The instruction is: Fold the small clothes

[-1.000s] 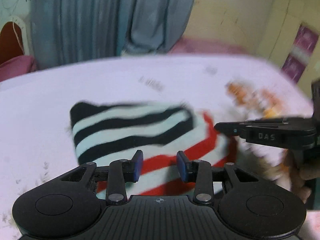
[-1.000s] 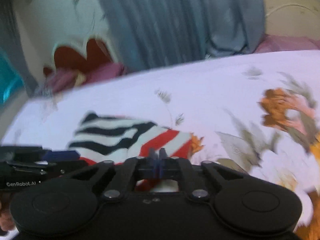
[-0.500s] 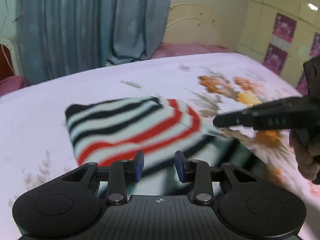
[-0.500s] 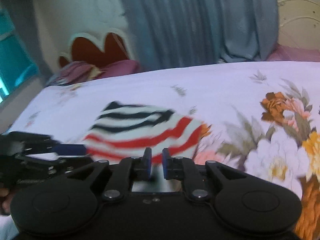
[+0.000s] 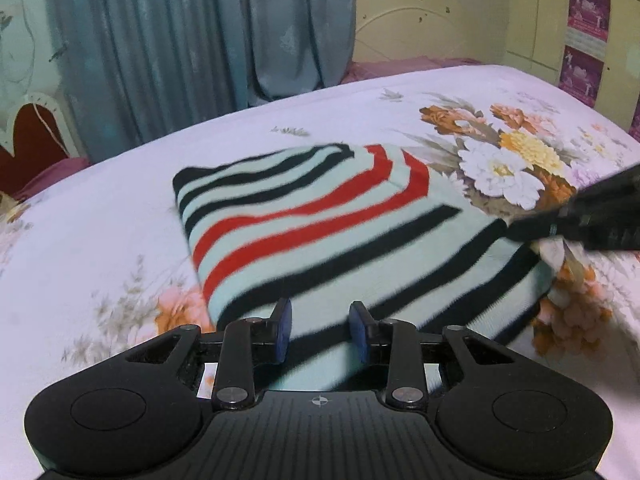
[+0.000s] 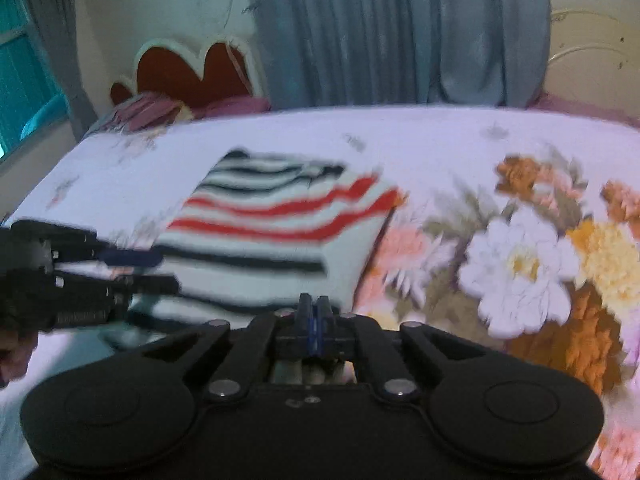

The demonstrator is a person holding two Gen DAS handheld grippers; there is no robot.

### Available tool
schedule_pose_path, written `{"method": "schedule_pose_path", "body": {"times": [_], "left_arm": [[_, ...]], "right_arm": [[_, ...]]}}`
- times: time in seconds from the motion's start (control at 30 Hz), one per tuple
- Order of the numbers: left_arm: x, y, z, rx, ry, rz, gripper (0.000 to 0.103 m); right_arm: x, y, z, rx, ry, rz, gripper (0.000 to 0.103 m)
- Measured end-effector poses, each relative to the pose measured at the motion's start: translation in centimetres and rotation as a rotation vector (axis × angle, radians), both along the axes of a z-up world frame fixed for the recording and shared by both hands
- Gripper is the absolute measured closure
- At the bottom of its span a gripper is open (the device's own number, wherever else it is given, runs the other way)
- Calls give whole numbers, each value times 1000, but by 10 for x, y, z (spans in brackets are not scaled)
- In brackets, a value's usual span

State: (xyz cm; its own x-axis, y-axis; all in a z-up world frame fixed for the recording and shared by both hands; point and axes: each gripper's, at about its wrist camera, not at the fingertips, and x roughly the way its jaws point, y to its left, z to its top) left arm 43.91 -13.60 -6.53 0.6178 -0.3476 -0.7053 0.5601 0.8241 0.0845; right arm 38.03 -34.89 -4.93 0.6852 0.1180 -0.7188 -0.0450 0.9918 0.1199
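A folded mint-striped garment [image 5: 320, 220] with black and red bands lies flat on the flowered bed sheet [image 5: 100, 240]. My left gripper [image 5: 320, 320] hovers over the garment's near edge, open, with nothing pinched between its blue pads. The right gripper [image 5: 516, 232] reaches in from the right, its tip at the garment's right corner. In the right wrist view the garment [image 6: 280, 224] lies ahead and looks blurred. There my right gripper [image 6: 314, 312] has its jaws closing to a thin line, with no cloth seen between them. The left gripper [image 6: 132, 268] enters from the left.
A grey-blue curtain [image 5: 200, 40] hangs behind the bed. A cream headboard [image 5: 420, 24] stands at the back right, and a red scalloped chair back [image 6: 192, 68] at the back left. Part of a hand [image 6: 12, 356] shows at the left edge.
Both grippers have drawn back from the garment, so more of its near black-striped part shows. The right jaws stood slightly apart half a second ago and have come together again.
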Motion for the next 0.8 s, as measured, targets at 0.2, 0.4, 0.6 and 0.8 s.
{"method": "schedule_pose_path", "body": {"times": [0.2, 0.4, 0.6, 0.8], "left_arm": [[-23, 1, -15, 66, -29, 14, 70], [-26, 6, -15, 44, -9, 42, 70], [-27, 9, -19, 22, 6, 78, 70], [-31, 11, -24, 8, 6, 110, 70]], "right_arm": [[-4, -7, -38, 10, 84, -42, 99], [-21, -2, 18, 25, -123, -42, 98], [-2, 7, -36, -18, 88, 8, 98], [-4, 9, -34, -31, 79, 4, 98]]}}
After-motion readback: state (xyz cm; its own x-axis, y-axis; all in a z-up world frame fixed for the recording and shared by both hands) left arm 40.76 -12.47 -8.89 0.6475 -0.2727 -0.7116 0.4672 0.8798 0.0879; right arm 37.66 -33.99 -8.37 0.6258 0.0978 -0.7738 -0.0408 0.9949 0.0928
